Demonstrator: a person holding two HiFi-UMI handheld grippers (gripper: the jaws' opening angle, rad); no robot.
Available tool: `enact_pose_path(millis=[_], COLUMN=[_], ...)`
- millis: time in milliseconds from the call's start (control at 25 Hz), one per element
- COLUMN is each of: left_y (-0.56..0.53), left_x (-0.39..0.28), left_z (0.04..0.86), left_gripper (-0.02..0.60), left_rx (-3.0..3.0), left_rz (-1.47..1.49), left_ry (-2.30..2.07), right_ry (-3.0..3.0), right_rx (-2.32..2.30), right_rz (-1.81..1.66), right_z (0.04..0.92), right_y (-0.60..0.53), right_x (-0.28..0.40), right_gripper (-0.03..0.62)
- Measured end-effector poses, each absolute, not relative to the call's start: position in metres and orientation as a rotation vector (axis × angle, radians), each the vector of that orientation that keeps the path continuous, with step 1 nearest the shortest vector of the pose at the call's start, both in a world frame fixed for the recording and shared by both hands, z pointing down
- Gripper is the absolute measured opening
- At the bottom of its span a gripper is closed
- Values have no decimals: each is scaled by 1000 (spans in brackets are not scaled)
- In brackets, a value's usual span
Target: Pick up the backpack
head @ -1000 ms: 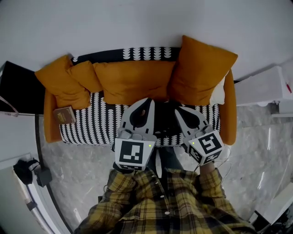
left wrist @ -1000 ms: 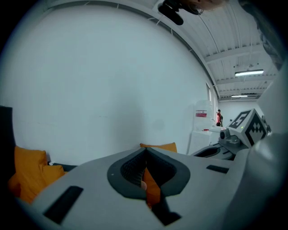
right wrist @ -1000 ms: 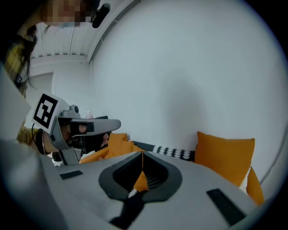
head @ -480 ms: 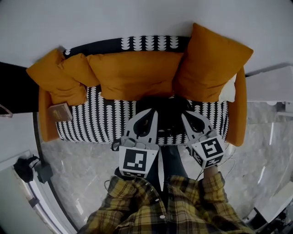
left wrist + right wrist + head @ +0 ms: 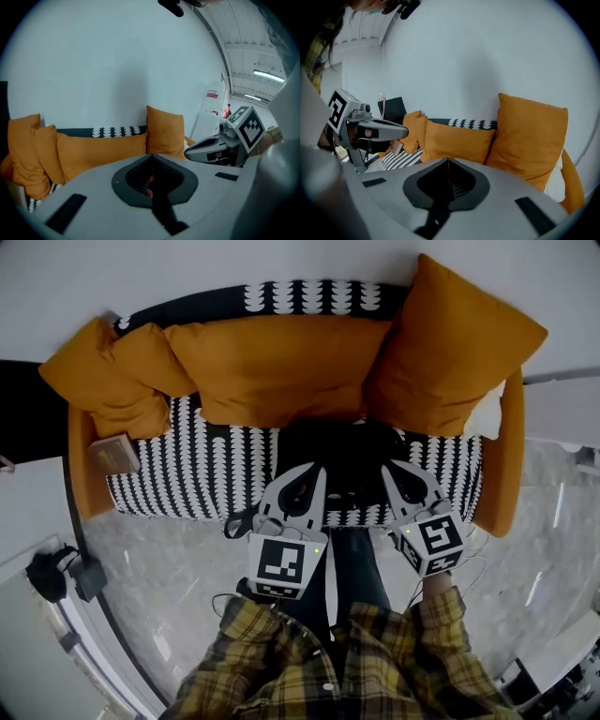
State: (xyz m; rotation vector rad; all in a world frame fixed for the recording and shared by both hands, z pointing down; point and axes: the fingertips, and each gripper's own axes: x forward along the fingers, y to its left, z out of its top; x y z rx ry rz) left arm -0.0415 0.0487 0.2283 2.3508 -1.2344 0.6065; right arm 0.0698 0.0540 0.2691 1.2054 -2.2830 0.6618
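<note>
A black backpack lies on the striped sofa seat, in front of the orange back cushions. In the head view my left gripper hangs at the backpack's left edge and my right gripper at its right edge; whether either touches it I cannot tell. Both grippers are shut with nothing between the jaws. In the left gripper view the closed left gripper points at the cushions, and the backpack is hidden below it. The right gripper in its own view also hides the backpack.
Orange cushions line the sofa back, with a big one upright at the right. A small brown box rests on the seat's left end. A black object lies on the marble floor at lower left. My leg stands before the sofa.
Both grippers have sunk toward the sofa seat, still shut. The backpack now shows more fully between their tips.
</note>
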Motion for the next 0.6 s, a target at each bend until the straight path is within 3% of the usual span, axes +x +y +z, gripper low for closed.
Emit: enact_pose_path(millis=[600], left_y=[64], left_x=[-40], left_z=[304], left_gripper=[20], left_rx=[2255], left_rz=[672], left_ry=[-1243], right_ry=[-2210], right_rx=[1133], right_rz=[680], right_z=[339], right_y=[65], right_x=[86], right_gripper=[17])
